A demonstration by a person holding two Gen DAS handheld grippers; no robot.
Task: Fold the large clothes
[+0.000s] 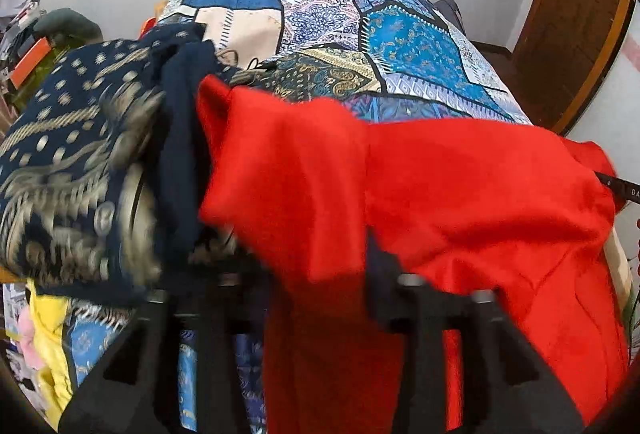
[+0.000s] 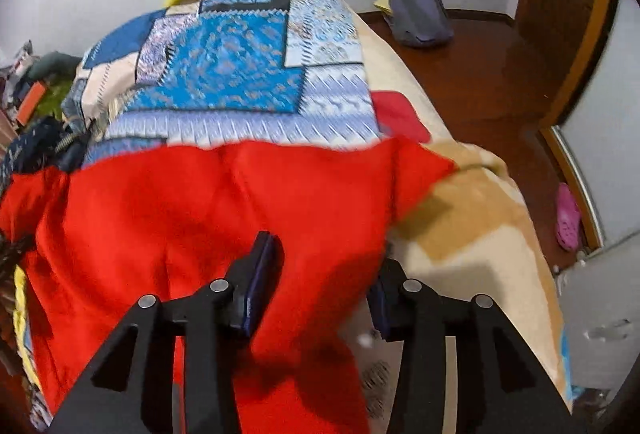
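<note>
Nearest the lens, lower centre of the right wrist view: right gripper, jaws apart, red garment lying between them without being pinched. Lower centre of the left wrist view: left gripper, jaws apart, mostly hidden under the same red cloth. Long axis of the garment running left to right across both frames, ahead of both grippers. Farther up: patchwork blue bedcover; upper left, navy gold-patterned fabric.

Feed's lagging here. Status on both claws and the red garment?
Left claw and right claw open, red garment loose between each. Garment spread on bed. Navy patterned cloth bunched at its left edge.
</note>
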